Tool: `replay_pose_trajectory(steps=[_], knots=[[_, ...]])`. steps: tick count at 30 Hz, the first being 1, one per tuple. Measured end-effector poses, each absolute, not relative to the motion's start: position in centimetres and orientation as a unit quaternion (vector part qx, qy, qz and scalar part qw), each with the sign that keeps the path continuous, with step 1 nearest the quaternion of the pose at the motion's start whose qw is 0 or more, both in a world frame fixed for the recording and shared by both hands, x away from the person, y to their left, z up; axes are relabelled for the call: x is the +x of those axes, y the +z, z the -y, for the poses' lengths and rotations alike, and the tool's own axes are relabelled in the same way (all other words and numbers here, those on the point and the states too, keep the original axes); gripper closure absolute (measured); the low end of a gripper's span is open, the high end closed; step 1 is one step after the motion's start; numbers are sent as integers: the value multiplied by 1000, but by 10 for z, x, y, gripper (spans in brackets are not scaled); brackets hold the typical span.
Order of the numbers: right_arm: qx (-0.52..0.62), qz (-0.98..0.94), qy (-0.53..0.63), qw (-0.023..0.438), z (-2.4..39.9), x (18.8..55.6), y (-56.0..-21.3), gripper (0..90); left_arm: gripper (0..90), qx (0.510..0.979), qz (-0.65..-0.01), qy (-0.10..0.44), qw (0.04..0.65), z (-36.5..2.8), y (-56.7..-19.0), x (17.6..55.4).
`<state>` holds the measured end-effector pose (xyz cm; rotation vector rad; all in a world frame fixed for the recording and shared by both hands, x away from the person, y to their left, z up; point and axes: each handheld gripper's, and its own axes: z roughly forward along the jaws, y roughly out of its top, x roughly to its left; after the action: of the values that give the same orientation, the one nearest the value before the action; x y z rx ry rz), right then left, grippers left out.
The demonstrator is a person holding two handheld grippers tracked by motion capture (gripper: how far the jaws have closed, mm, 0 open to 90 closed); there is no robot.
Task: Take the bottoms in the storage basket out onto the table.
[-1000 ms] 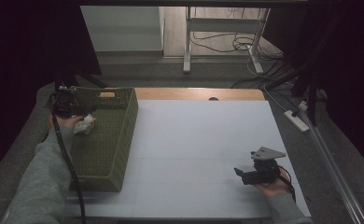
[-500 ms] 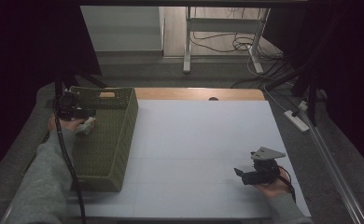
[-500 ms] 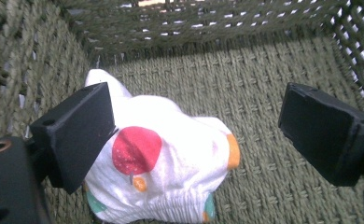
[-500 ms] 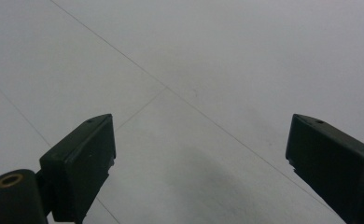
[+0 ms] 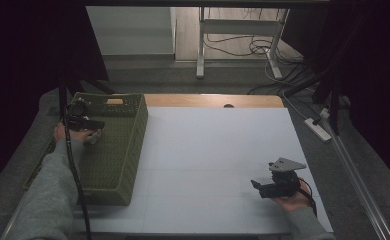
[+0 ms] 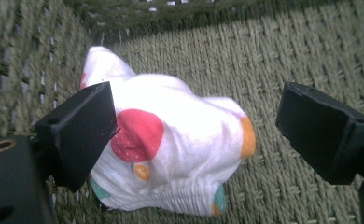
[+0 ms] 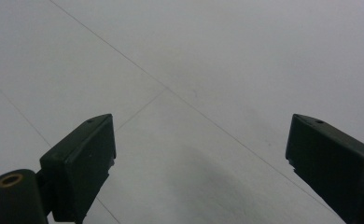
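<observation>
The room is dim, with dark curtains at both sides and a pale floor beyond the bench [image 5: 218, 150], where a metal frame leg and loose cables lie at 12 o'clock. A power strip [image 5: 318, 129] lies on the floor off the bench edge at 3 o'clock. The bench carries a white sheet with faint fold lines; a strip of wood shows along its far edge.

At 9 o'clock on the bench stands a green woven basket [image 5: 125, 145], long axis running away from the person. The left gripper [image 5: 90, 131] reaches into the basket's far end from the left side, held by a hand in a grey sleeve; its cable trails back toward 7 o'clock. In the left gripper view the jaws stand wide apart. Between them lies a white sock [image 6: 171, 149] with red, orange and teal dots, bunched up on the woven basket floor near the basket wall. The left jaw overlaps the sock's edge; whether it touches cannot be told. The right jaw is clear of the sock.

At 4 o'clock on the bench the right gripper [image 5: 263, 187] rests low in the person's hand, grey plate on top, pointing toward 9 o'clock. In the right gripper view its jaws stand wide apart over bare white sheet [image 7: 208, 70], holding nothing.
</observation>
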<state>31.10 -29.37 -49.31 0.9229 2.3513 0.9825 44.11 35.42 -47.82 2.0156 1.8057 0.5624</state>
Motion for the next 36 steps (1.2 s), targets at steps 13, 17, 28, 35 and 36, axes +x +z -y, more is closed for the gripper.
replay_pose_trajectory(steps=[13, 17, 28, 35, 36], knots=[[333, -847, 353, 216, 294, 311, -493, 87, 123, 728, -640, 186, 163, -349, -487, 444], [333, -847, 354, 216, 294, 311, -493, 87, 121, 728, -642, 186, 151, -349, -490, 445], [332, -850, 350, 213, 293, 311, -494, 87, 155, 732, -643, 185, 126, -352, -497, 446], [330, -852, 347, 211, 293, 310, -494, 87, 254, 738, -640, 189, 96, -351, -502, 447], [330, -852, 347, 211, 293, 310, -494, 87, 339, 737, -641, 195, 88, -352, -502, 448]])
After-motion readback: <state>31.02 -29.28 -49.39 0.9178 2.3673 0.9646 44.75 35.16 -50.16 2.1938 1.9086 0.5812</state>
